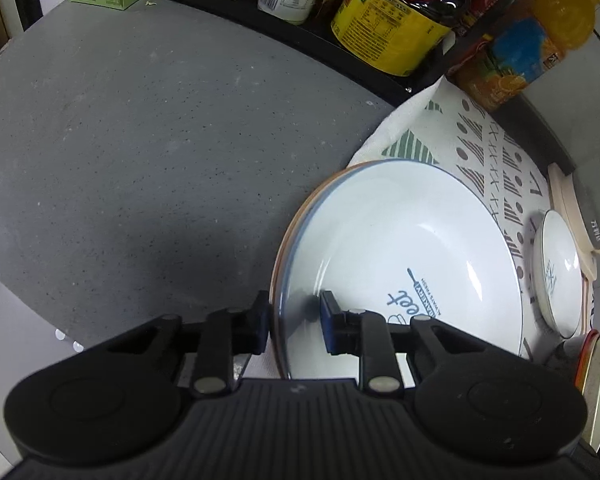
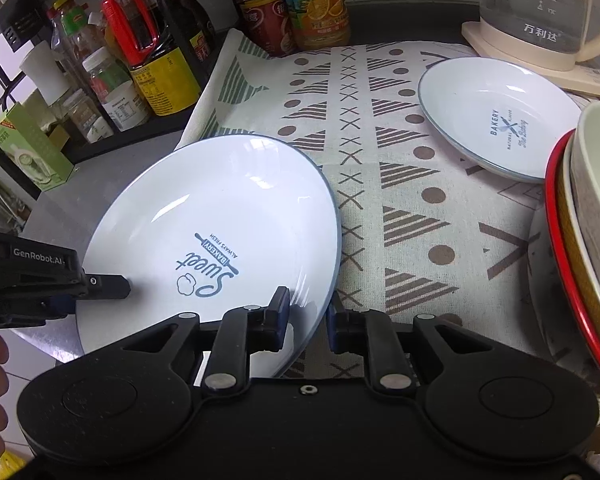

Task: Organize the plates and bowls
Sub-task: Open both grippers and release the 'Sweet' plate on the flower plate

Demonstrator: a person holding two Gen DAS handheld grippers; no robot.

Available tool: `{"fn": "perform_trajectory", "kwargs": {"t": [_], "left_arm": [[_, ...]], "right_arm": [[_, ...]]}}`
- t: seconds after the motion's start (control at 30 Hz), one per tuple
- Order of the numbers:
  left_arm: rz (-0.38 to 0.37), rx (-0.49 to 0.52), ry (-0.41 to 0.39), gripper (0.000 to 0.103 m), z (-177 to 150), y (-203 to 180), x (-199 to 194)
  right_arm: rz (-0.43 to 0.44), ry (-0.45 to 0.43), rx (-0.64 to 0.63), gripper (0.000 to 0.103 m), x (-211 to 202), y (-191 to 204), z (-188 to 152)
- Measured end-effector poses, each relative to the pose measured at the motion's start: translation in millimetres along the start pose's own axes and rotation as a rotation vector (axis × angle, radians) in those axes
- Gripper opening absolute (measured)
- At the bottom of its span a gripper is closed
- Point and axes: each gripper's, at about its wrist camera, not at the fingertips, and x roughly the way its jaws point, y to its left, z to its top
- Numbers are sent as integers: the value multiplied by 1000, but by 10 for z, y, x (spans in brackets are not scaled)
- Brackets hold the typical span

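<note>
Large white plate [image 2: 204,232], blue-rimmed, printed "Sweet Bakery": lay half on the patterned cloth [image 2: 400,200], half on the grey counter [image 1: 160,140], atop another plate. Left gripper [image 1: 294,322] straddled its rim; whether the pads pressed, unclear. Right gripper [image 2: 308,318] likewise astride the near rim, pads just apart from it. Smaller plate [image 2: 496,120] sat farther back near the stacked bowls [image 2: 588,232].

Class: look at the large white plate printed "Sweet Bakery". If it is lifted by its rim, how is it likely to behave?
The large white plate shows sharp glossy highlights, so it is probably glazed ceramic: stiff, rather slippery, breakable if dropped. A second rim shows under it in the left wrist view, so it may slide on that.
</note>
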Motion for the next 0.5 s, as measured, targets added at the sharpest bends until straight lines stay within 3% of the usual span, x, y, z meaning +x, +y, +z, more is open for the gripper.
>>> {"fn": "perform_trajectory", "kwargs": {"t": [0.27,0.4,0.5], "left_arm": [[18,20,-1,25,-17,-41,-4],[31,68,-25,29,-36,-114,-95],[26,65,-24,36,-32,-119,-136]], "right_arm": [[-2,-10,-14,25,-102,-34,-14],[-2,-25,-7,26,-133,-48,-32],[-5,-41,-16,34,-182,-26,-41]]}}
